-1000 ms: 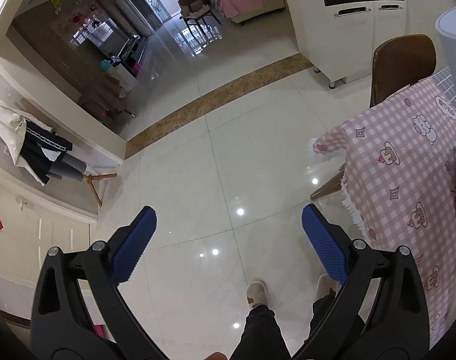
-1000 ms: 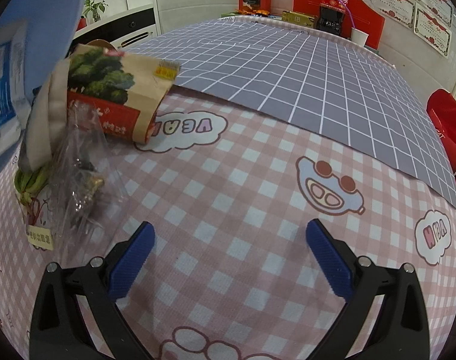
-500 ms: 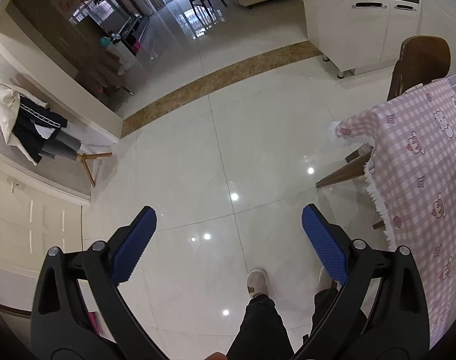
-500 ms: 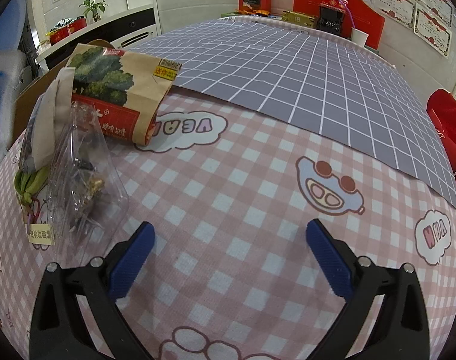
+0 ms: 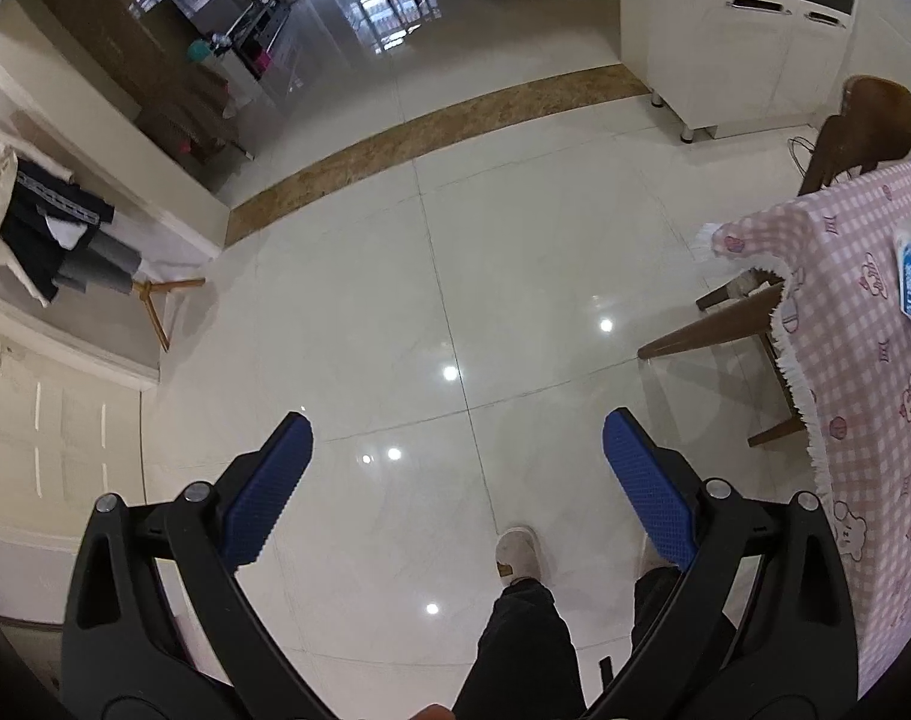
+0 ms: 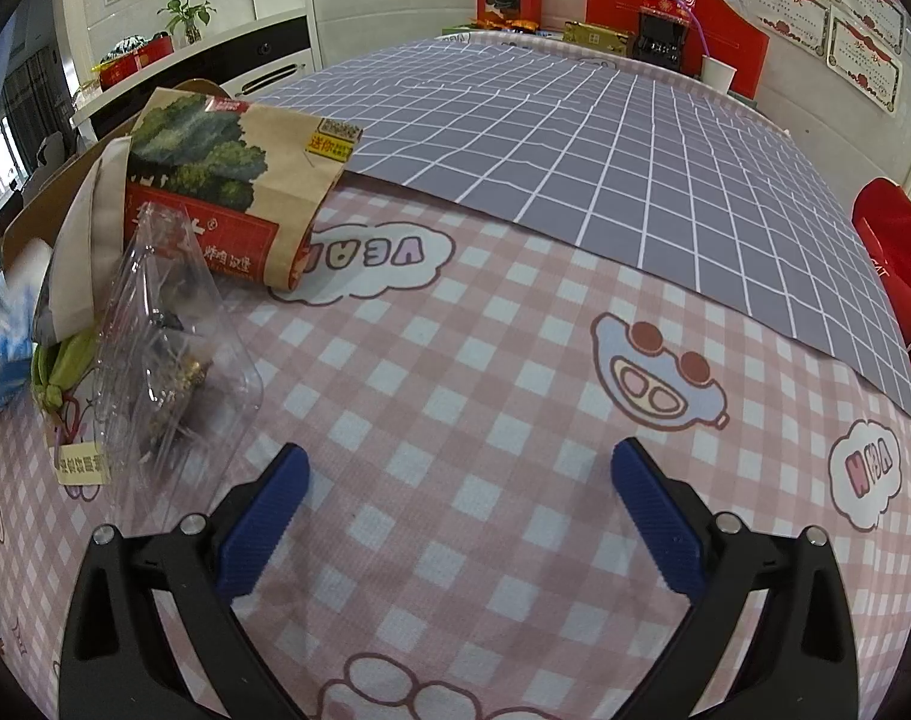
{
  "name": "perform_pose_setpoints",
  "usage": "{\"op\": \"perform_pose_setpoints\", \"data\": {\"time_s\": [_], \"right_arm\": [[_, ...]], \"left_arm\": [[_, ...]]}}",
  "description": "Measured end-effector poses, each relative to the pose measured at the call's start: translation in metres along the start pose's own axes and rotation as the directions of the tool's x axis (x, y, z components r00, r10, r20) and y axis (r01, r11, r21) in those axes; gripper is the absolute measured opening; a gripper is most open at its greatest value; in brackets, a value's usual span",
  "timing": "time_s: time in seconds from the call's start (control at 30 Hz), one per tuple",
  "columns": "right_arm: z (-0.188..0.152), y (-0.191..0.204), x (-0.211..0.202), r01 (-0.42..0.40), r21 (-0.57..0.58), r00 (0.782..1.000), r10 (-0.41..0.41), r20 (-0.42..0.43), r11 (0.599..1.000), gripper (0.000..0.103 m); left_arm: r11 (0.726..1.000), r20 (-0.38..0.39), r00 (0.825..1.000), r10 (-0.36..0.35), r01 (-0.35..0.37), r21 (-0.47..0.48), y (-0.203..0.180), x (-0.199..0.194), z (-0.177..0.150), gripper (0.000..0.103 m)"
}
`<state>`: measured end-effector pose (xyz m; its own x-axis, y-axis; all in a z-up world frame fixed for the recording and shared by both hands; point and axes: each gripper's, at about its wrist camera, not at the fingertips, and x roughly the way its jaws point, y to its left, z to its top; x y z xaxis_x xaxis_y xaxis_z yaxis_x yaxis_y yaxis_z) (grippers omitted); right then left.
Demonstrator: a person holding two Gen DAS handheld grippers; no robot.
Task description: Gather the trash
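Both grippers, left (image 5: 455, 462) and right (image 6: 458, 480), gape empty. Swing your right one left to the crumpled clear plastic wrapper (image 6: 167, 360); pinch its raised fold squarely.

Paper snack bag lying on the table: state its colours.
Brown paper snack bag with green trees and a red band, clearest in the right wrist view.

Surface (image 6: 485, 360) is wearing a pink checked cloth, with a grey grid mat (image 6: 605, 138) lying over its far part. Paper food bag (image 6: 227, 192) is lying on its side just before the mat's near-left edge. Clear plastic container (image 6: 167, 360) is sitting just in front of the bag, touching it. Blurred blue-white packet (image 6: 5, 324) is lying left of the bag.
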<state>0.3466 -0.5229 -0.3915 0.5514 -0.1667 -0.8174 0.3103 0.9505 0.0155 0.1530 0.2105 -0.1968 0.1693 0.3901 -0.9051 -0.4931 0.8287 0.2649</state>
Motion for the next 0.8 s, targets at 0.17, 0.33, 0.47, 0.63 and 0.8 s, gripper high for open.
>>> {"op": "perform_pose_setpoints", "data": {"time_s": [0.17,0.33,0.47,0.63,0.8], "right_arm": [[0.000,0.000,0.000,0.000,0.000,1.000,0.000,0.000,1.000,0.099],[0.000,0.000,-0.001,0.000,0.000,1.000,0.000,0.000,1.000,0.099],[0.000,0.000,0.000,0.000,0.000,1.000,0.000,0.000,1.000,0.099],[0.000,0.000,0.000,0.000,0.000,1.000,0.000,0.000,1.000,0.099],[0.000,0.000,-0.001,0.000,0.000,1.000,0.000,0.000,1.000,0.099]], "left_arm": [[1.000,-0.032,0.999,-0.010,0.009,-0.028,0.013,0.019,-0.005,0.095],[0.998,-0.096,0.995,-0.010,0.003,-0.070,0.027,0.049,-0.027,0.095],[0.993,-0.168,0.986,-0.010,-0.011,-0.119,0.032,0.087,-0.055,0.095],[0.985,-0.249,0.968,-0.012,-0.032,-0.169,0.026,0.154,-0.096,0.095],[0.980,-0.318,0.948,-0.006,-0.058,-0.192,0.016,0.227,-0.133,0.095]]}}
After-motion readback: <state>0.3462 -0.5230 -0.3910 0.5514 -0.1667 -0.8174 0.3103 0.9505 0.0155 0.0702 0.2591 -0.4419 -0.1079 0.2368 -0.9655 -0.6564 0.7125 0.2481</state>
